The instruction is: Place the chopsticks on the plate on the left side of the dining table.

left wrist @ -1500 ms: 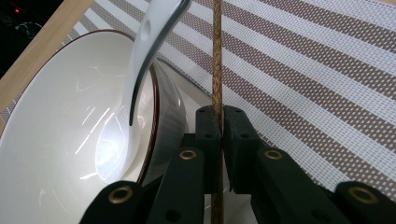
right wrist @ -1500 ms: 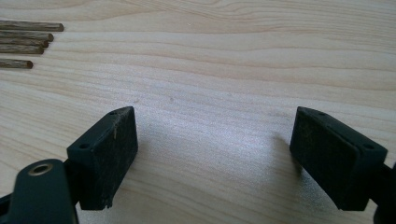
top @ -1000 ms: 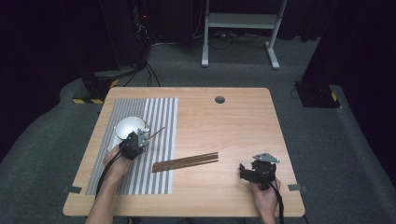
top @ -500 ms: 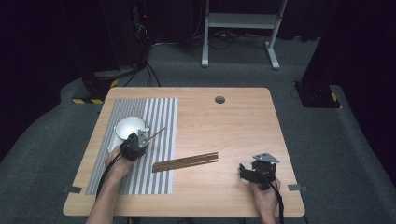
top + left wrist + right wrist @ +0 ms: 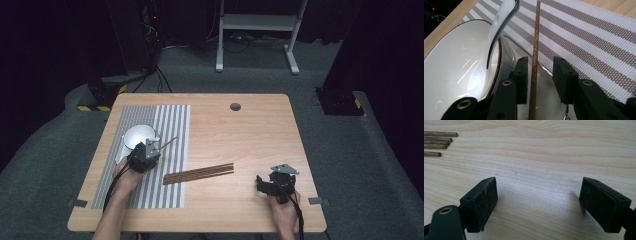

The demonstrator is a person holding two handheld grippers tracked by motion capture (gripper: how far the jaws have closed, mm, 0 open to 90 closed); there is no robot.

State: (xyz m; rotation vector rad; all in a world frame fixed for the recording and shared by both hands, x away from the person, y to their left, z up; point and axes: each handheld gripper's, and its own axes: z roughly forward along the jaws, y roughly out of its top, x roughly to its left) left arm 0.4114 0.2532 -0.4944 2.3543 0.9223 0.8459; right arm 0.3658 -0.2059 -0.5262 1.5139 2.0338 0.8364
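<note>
In the left gripper view, a single wooden chopstick (image 5: 535, 50) is seen running from the bottom edge straight up toward twelve o'clock, between the two black jaws of the left gripper (image 5: 540, 80). It lies close against the left-hand pad, while a clear gap is left to the right-hand pad; the jaws have just been opening and no longer pinch it. Whether the near pad is actually touched cannot be told. Beneath the chopstick, a white plate (image 5: 549, 105) is seen, and on it a white bowl (image 5: 449, 70) with a dark red rim line, at nine o'clock from the jaws. One white spoon (image 5: 499, 22) is leaned in the bowl, its handle pointing toward eleven o'clock. All of this is set on a striped placemat (image 5: 586, 37).

In the high view, the left gripper (image 5: 145, 156) is found at the mat's middle, the chopstick (image 5: 167, 142) projecting from it toward two o'clock.

The right gripper (image 5: 276, 184) is held low over bare table (image 5: 549, 157), its jaws spread wide with nothing between them. At ten o'clock from it, a bundle of chopsticks (image 5: 199, 173) lies on the wood; four ends (image 5: 439, 143) can be counted in the right gripper view.

Counted: one bowl, one plate, one spoon, one placemat, one separate chopstick, one bundle.
</note>
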